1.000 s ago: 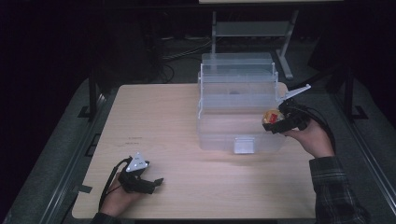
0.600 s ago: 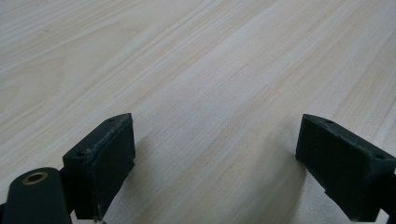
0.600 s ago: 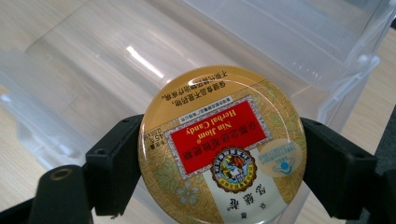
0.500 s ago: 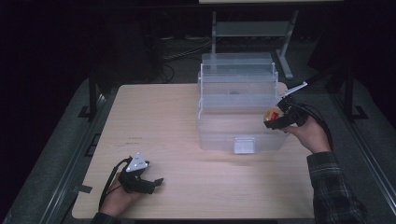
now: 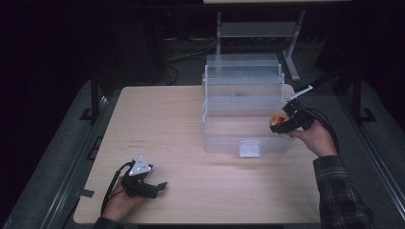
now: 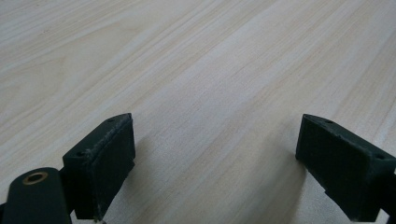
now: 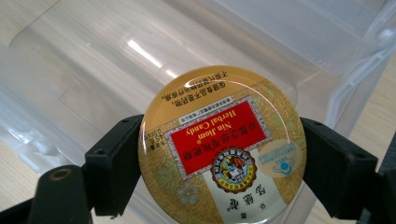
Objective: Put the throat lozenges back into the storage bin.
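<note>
Right gripper view: candy tin point(image 7: 222, 149) clamped between the fingers point(image 7: 112, 163) over the clear box point(image 7: 84, 79); left fingers point(image 6: 105, 158) spread, empty.

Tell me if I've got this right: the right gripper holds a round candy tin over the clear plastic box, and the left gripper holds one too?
Not quite. In the left gripper view, the left gripper is open over bare table, holding nothing. The right gripper does hold the round candy tin over the clear plastic box.
</note>
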Tool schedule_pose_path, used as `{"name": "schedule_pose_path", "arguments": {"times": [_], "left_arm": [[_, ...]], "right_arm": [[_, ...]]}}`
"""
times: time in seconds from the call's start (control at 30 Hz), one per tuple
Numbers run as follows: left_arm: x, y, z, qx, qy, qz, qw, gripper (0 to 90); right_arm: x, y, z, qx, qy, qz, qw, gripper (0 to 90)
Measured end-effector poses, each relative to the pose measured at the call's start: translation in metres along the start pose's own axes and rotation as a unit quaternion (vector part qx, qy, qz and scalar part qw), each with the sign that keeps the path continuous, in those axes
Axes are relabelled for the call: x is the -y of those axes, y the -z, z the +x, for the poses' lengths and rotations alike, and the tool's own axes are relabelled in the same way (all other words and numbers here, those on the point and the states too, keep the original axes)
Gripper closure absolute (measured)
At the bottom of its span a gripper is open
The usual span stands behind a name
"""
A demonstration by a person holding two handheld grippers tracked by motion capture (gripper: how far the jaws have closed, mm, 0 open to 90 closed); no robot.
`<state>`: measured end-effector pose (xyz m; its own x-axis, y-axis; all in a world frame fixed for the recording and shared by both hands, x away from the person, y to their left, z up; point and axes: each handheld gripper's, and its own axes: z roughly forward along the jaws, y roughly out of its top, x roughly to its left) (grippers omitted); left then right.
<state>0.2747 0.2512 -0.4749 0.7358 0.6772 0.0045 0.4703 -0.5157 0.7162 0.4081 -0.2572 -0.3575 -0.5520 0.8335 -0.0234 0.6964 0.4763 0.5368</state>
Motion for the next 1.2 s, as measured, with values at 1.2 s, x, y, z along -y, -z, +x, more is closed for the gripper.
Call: {"name": "schedule_pose_path", "arguments": {"times": [1.2], "left_arm": [[0.000,0.000,0.000,0.000,0.001,0.000,1.0000,10.9]], "right_arm": [[0.026,0.030,0.000,0.003,-0.022,-0.067,0.9975,1.5]]}}
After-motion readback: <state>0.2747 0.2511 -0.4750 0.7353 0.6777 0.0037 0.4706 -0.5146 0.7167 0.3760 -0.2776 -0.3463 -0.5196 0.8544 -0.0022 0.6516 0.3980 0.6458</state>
